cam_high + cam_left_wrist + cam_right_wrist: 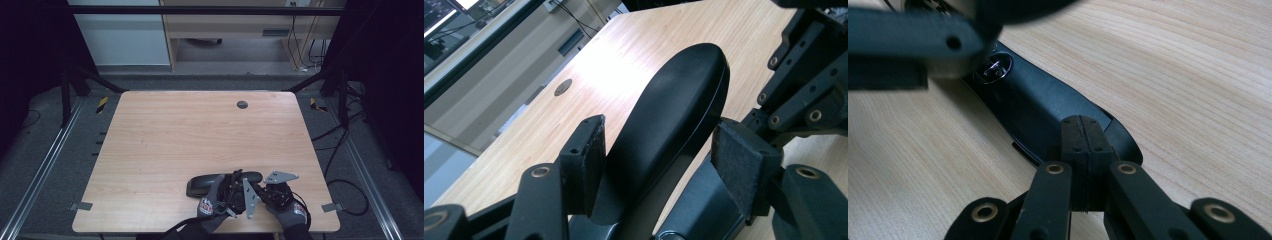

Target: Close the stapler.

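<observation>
Case: the black glasses case (pixel 224 182) is lying on the counter (pixel 165 145) near its 6 o'clock edge.
Left tongs (pixel 664 150): jaws are standing apart astride the case's raised lid (the left pad at most grazing it, the right pad clear).
Right tongs (pixel 1083 145): jaws are pressing together, sitting over the case's end at 5 o'clock.

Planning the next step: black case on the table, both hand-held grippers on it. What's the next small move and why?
Probably draw the left hand-held gripper back off the black case. Its jaws stand apart on either side of the lid, and at least the right pad is clear of it. The right hand-held gripper, jaws shut, rests on the case's near end, which lies flat on the table.
</observation>
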